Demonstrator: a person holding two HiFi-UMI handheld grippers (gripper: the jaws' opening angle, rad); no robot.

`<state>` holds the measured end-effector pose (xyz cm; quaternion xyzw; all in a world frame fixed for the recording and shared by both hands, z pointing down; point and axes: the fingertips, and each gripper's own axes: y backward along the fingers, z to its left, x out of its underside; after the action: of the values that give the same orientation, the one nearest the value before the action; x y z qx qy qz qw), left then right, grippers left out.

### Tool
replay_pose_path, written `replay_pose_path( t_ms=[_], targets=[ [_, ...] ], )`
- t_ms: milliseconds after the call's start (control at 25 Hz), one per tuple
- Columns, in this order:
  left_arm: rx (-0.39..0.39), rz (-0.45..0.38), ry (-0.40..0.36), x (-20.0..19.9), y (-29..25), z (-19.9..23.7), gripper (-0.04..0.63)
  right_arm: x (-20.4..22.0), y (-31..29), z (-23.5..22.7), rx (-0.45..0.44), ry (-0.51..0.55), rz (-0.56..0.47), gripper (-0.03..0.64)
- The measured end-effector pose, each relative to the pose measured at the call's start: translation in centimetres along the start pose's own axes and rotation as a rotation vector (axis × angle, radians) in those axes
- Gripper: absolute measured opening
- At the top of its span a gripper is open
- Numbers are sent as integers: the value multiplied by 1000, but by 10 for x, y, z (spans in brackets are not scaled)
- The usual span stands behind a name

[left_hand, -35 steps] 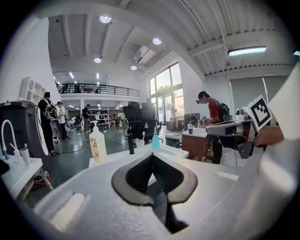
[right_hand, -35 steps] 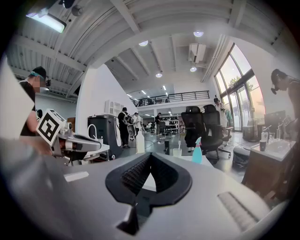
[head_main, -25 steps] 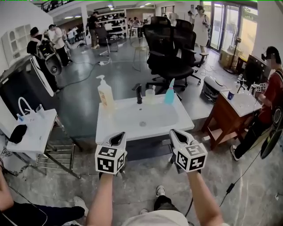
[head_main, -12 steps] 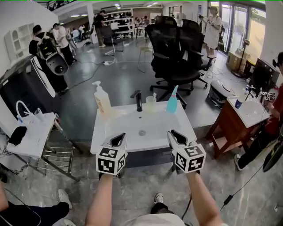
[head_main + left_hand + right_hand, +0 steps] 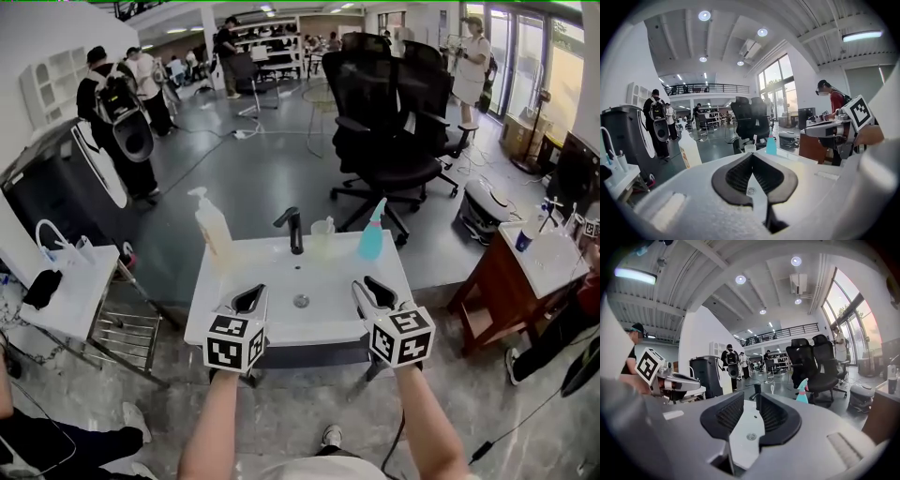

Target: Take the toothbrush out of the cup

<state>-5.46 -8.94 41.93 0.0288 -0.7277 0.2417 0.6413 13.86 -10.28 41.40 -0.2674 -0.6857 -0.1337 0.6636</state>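
Sink: stands in the middle, with the drain in its basin.
Back rim, left to right: soap bottle, faucet, cup, spray bottle.
Cup: just right of the faucet, with the toothbrush standing in it.
Behind the sink: office chairs, well apart from it.
Left of the sink: a low tabletop, with a wire rack between the two.
Right of the sink: another tabletop.

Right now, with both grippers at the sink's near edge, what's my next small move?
Probably carry the right gripper forward over the sink toward the cup: its jaws have just been opening and stand empty, while the toothbrush sits in that cup at the far rim.
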Motion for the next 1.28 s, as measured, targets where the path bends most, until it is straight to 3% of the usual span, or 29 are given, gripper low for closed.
replay_pose_path(
  t_ms=[360, 720, 1280],
  targets=[
    [-51, 2, 4, -16, -34, -8, -2, -6, -29, -27, -77, -9, 10, 123],
    [-102, -28, 87, -25, -52, -7, -2, -4, -45, -41, -127, -9, 17, 152],
    [-110, -10, 49, -26, -81, 19, -2, -2, -86, -51, -125, 0, 34, 179]
  ],
)
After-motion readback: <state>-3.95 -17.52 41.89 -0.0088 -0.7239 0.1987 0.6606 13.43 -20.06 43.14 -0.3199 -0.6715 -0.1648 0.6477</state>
